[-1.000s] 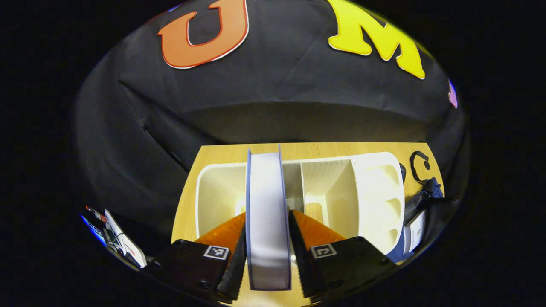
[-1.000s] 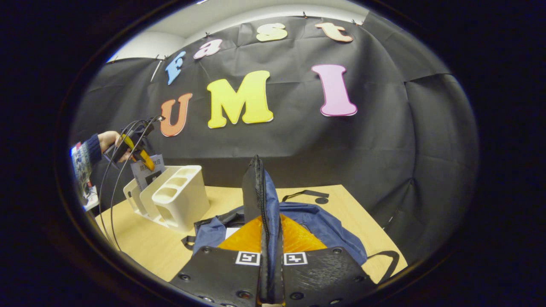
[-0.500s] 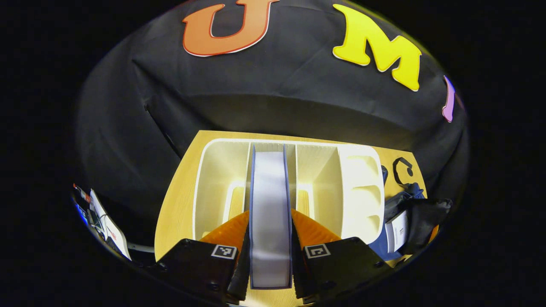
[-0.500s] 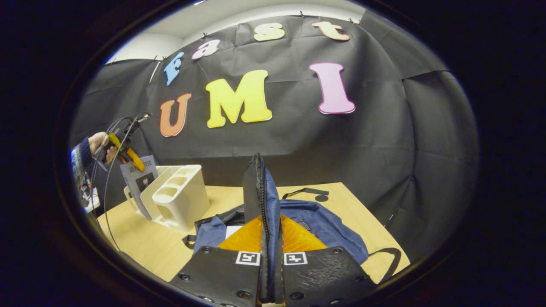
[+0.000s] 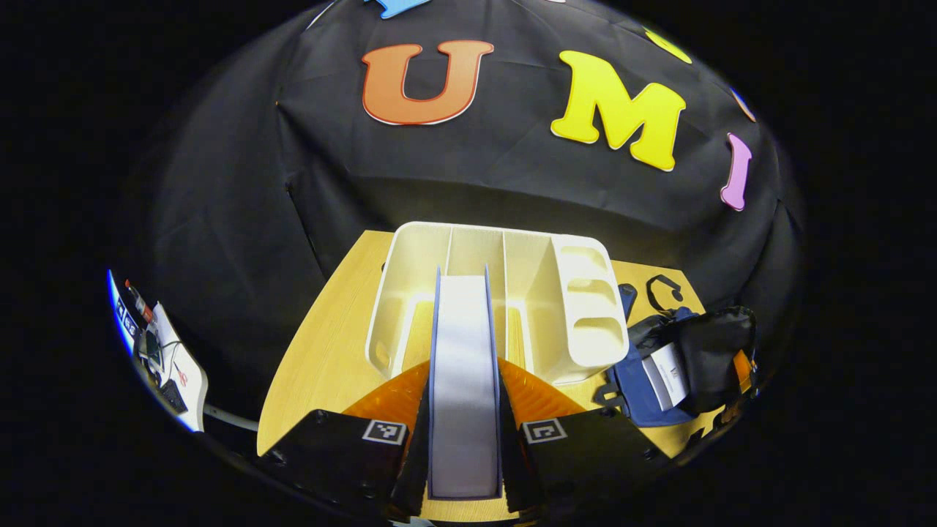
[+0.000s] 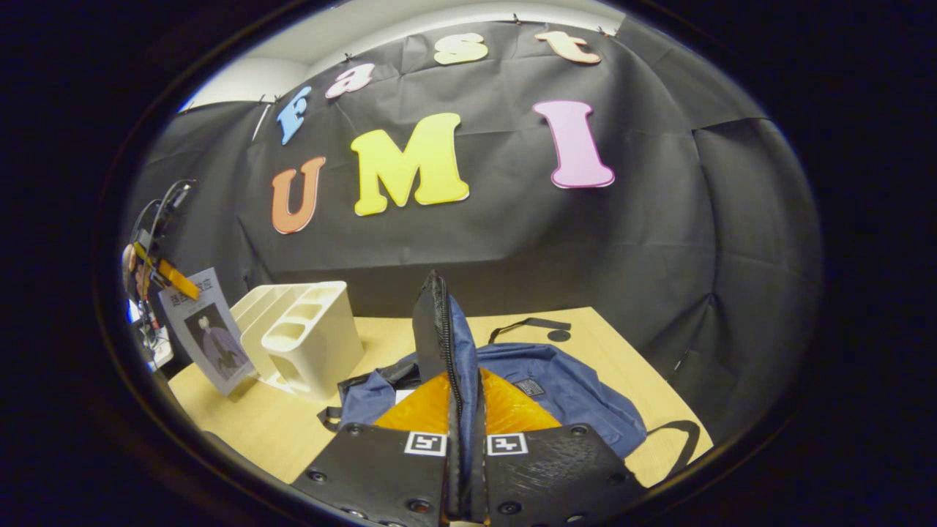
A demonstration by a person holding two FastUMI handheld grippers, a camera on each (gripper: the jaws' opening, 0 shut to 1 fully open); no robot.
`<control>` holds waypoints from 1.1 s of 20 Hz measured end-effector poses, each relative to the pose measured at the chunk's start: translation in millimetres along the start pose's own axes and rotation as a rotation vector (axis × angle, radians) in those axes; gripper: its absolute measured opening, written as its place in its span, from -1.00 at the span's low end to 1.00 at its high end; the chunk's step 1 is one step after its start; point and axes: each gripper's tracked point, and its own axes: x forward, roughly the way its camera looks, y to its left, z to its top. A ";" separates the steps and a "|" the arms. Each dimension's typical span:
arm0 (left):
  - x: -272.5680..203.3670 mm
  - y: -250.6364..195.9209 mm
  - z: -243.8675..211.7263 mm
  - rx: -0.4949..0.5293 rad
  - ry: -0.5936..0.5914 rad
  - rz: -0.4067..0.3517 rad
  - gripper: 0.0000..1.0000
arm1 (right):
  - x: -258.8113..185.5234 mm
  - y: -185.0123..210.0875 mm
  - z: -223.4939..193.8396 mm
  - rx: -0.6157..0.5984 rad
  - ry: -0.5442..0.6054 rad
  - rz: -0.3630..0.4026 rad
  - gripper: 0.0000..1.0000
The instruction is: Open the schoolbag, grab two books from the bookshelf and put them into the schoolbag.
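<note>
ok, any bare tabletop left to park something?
Yes: the near-left table in front of the white bookshelf, and the far-right corner past the strap. The middle is crowded by the blue schoolbag.

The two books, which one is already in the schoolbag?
The white-covered book lying in the open schoolbag; the other book is clamped in the left gripper.
</note>
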 end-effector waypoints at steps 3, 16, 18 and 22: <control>-22.4 -8.6 -21.5 -0.069 -0.027 -0.071 -0.05 | 2.0 0.3 0.2 0.013 0.009 -0.004 -0.89; -44.1 -50.6 -101.6 -0.378 0.001 -0.344 -0.12 | 8.7 1.1 12.0 0.037 0.030 -0.025 -0.89; -42.0 -65.2 -111.8 -0.399 0.024 -0.384 -0.12 | 8.8 -1.8 13.2 0.047 0.026 -0.030 -0.89; -41.4 -91.0 -113.4 -0.446 0.033 -0.466 -0.12 | 7.2 -4.4 15.4 0.051 0.020 -0.030 -0.89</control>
